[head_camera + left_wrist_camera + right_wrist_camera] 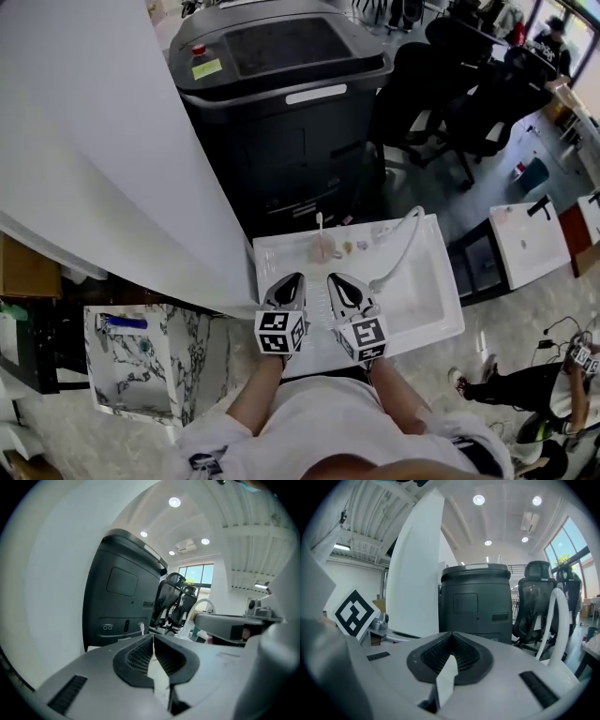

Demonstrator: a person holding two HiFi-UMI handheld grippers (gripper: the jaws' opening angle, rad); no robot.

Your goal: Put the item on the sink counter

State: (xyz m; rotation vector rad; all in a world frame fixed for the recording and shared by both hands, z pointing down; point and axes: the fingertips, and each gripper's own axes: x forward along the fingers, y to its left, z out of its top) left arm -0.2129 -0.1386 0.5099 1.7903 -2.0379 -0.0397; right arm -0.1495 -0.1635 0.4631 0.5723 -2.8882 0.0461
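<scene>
A: How many tools, and in what state?

B: Two. Left tool [292, 278] and right tool [336, 278], side by side low in the middle of the frame, tips over the front of the white desk [277, 255]. Each pressed together tip to tip, pinching nothing.

A: And on the desk?

B: One basin [427, 295] sunk in its right half. One curved white tap [401, 246] arching over that. Along the back edge, just above the tool tips: one pink cup [322, 249] holding a single white stick [319, 223] upright. To the right of the cup, a short row of small bits [348, 247], three as far as can be told, too small to name. All of it already on the desk, apart from both tools.

A: Any other sinks?

B: Two more. One marble sink [112, 375] at lower left, with one blue thing [124, 322] lying near its upper edge. One white sink [525, 246] at the right edge.

A: Behind the desk?

B: One big black machine [281, 103] at top centre. At least two black chairs [469, 103] at upper right. One person [525, 384] at lower right.
</scene>
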